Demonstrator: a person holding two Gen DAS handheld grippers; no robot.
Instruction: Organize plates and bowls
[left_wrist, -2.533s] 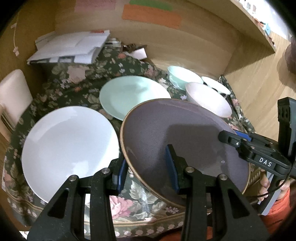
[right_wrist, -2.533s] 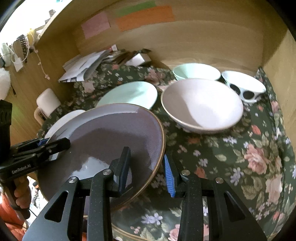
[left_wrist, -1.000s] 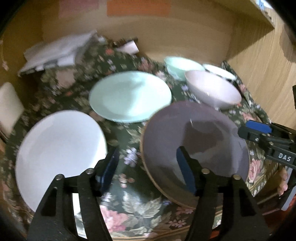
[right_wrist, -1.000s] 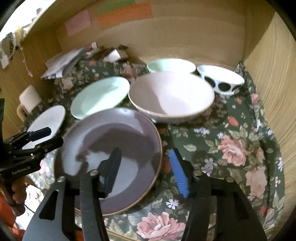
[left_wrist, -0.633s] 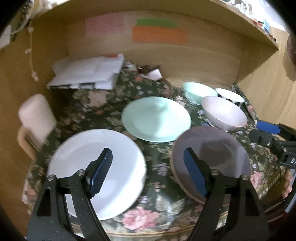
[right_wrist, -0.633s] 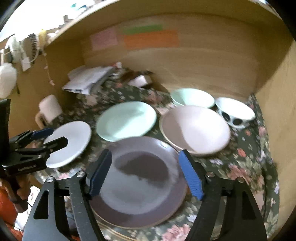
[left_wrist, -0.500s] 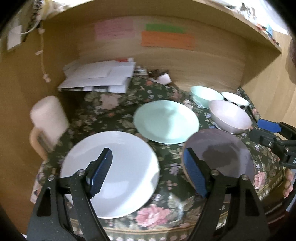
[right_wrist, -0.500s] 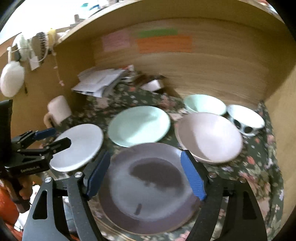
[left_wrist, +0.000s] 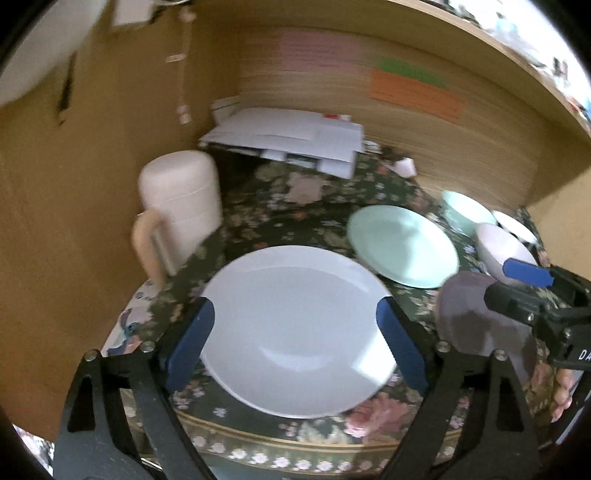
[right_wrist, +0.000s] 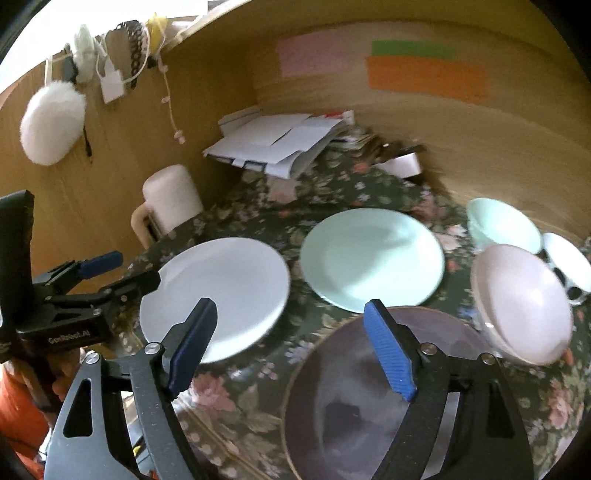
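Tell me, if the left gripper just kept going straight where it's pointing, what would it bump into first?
Most likely the white plate. The left gripper, jaws opening with nothing between them, points down at its middle. How far above it the gripper hangs is hard to judge.

A lived-in home nook is being shown: a flowered tablecloth (right_wrist: 388, 192) is spread in a wooden alcove (right_wrist: 517, 147), papers (right_wrist: 280, 142) are piled at the far side, and trinkets (right_wrist: 51, 122) are hanging on the left.

The left gripper (right_wrist: 122, 271) body reads "GenRobot.AI"; the right gripper (left_wrist: 517, 280) "DA".
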